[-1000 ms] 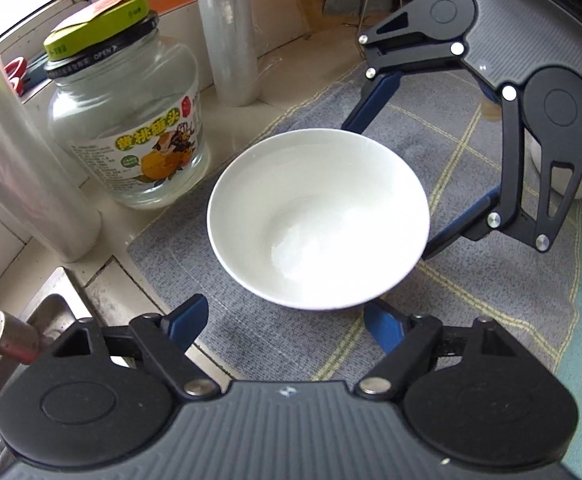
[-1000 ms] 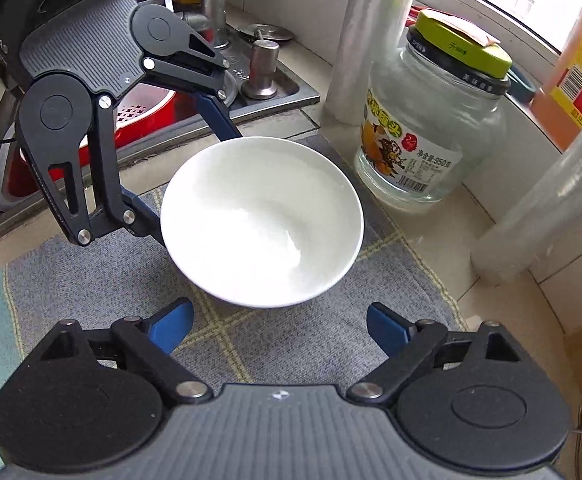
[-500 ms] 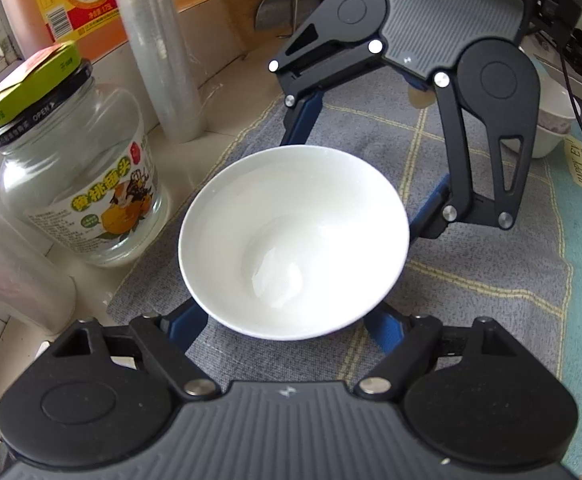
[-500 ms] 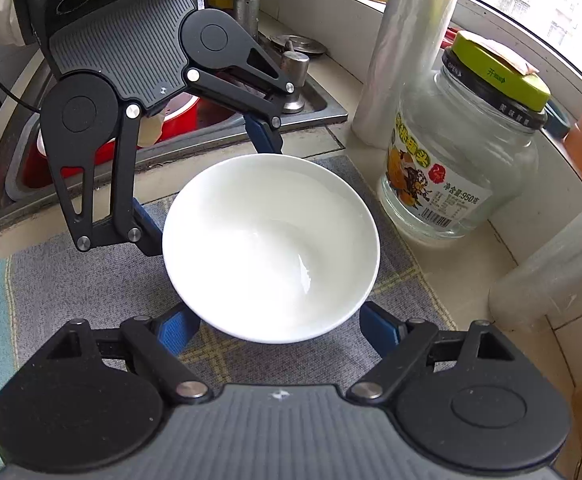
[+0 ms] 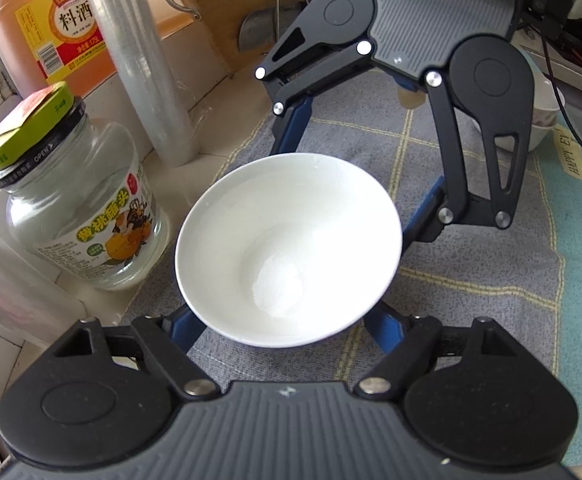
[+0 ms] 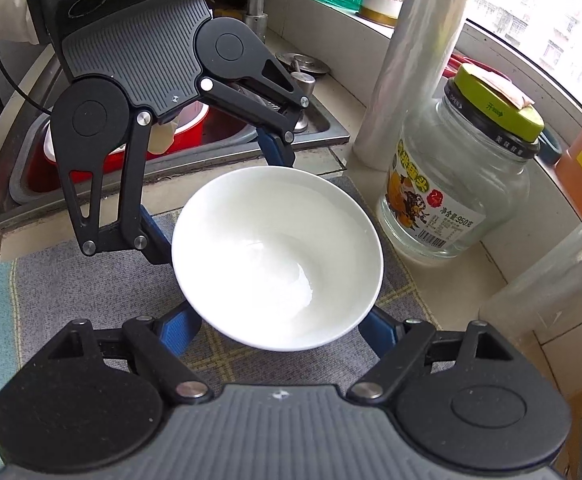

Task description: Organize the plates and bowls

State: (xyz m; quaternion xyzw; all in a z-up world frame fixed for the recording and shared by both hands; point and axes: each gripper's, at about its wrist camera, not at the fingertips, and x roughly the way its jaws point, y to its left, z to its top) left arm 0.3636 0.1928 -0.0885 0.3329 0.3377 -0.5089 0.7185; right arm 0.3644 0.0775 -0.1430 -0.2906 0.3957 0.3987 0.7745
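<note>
One white bowl (image 5: 289, 248) is being held between two grippers above the grey checked mat (image 5: 471, 272), close to the mat's edge by the counter. The left gripper (image 5: 287, 326) is clamped on the bowl's lower wall, one blue finger (image 5: 183, 330) showing at each side beneath the rim. The right gripper (image 6: 279, 330) is likewise clenched on the same bowl from the opposite side; its pads are seen pressed under the rim in the right wrist view. Whether the bowl's foot is touching the mat or is just clear of it cannot be told.

Progress, judged from the layout: one bowl is being handled and is not yet placed anywhere final. A second white bowl (image 5: 543, 120) is partly seen at the far side of the mat, behind the right gripper's linkage; it is probably the stacking target, though this is only inferred. No plates are visible in either view, so the plate part of the task is being left unassessed.

Count: bowls, two (one held, one standing apart). Plates, none seen. Grippers, two. Glass jar with green lid (image 5: 79, 208), one, standing just beside the held bowl. Cling-film rolls (image 5: 135, 60), at least two upright. Orange bottle (image 5: 51, 28), one. Sink (image 6: 323, 120) with red basin (image 6: 103, 160), one each.
</note>
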